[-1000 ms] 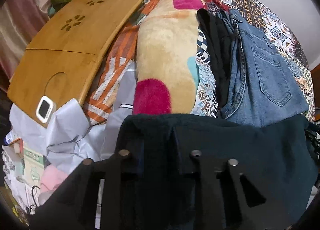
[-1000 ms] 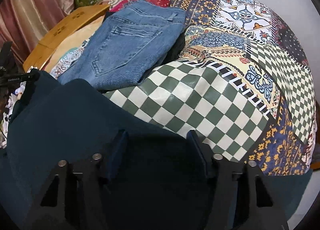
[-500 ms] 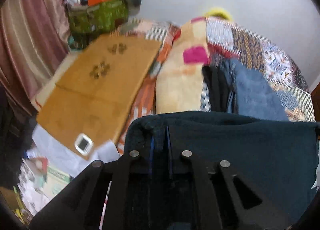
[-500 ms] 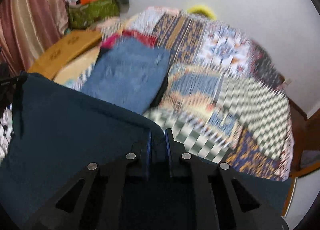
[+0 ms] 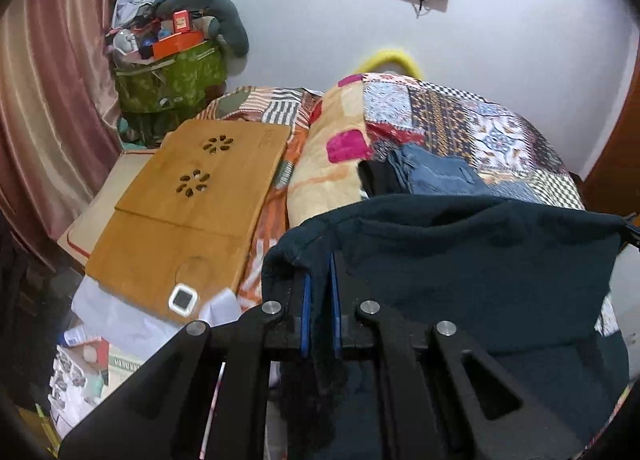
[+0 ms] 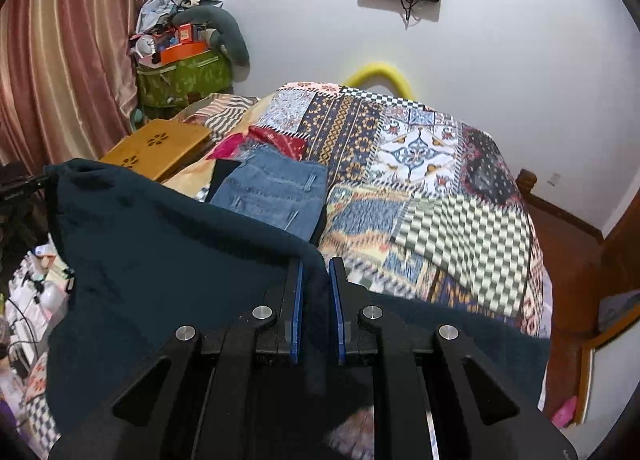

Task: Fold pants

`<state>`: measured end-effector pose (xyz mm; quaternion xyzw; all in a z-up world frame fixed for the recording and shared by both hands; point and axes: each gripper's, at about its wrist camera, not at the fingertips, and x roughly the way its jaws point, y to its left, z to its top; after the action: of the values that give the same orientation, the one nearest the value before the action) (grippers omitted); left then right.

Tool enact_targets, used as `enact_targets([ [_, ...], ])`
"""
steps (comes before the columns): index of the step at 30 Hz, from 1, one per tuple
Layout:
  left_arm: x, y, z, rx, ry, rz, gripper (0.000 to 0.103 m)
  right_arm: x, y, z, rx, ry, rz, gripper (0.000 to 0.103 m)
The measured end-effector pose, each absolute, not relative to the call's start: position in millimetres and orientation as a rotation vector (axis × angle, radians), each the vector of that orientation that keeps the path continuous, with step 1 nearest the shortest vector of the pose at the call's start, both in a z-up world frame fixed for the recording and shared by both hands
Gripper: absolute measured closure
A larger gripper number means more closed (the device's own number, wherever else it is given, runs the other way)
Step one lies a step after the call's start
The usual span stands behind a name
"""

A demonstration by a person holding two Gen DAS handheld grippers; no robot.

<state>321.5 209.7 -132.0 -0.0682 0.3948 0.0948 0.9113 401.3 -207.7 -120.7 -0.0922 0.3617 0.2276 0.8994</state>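
While we hold the dark teal pants [image 5: 460,260] up over the near end of the bed [image 6: 440,188], their top edge runs crosswise from one hand to the other. Our left tongs [image 5: 319,280] are pressed together on the left corner of that edge; our right tongs [image 6: 316,284] pinch the right corner, cloth hanging between and below.
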Motion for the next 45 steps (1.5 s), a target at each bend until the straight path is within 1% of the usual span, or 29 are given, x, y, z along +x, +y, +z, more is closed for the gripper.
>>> enact_targets([
  [5,276,200,-128,-0.146,0.800,0.172,0.095,346,-221,-121,-0.168,0.737,0.484,0.092],
  [13,211,185,-125,-0.120,0.774,0.159,0.095,290,-234,-125,-0.140,0.730,0.489,0.092],
  [19,178,179,-144,-0.148,0.809,0.149,0.095,255,-243,-140,-0.085,0.760,0.511,0.092],
  [27,148,167,-183,-0.125,0.918,0.136,0.093,225,-252,-170,-0.045,0.832,0.511,0.092],
  [32,134,164,-184,-0.101,0.921,0.169,0.092,211,-254,-182,-0.035,0.874,0.509,0.090],
  [35,130,167,-180,-0.109,0.919,0.183,0.082,206,-260,-181,-0.020,0.877,0.509,0.090],
  [37,131,168,-176,-0.112,0.912,0.196,0.066,203,-265,-177,-0.025,0.860,0.487,0.090],
  [39,137,167,-172,-0.109,0.899,0.214,0.055,202,-273,-171,-0.030,0.841,0.459,0.090],
  [42,152,161,-169,-0.117,0.886,0.204,0.050,208,-289,-166,-0.018,0.841,0.409,0.089],
  [43,157,159,-169,-0.124,0.885,0.197,0.045,212,-296,-165,-0.012,0.841,0.385,0.088],
  [44,166,155,-168,-0.132,0.881,0.185,0.042,216,-301,-165,-0.008,0.843,0.364,0.084],
  [45,172,152,-167,-0.133,0.878,0.178,0.038,221,-306,-164,-0.005,0.847,0.345,0.077],
])
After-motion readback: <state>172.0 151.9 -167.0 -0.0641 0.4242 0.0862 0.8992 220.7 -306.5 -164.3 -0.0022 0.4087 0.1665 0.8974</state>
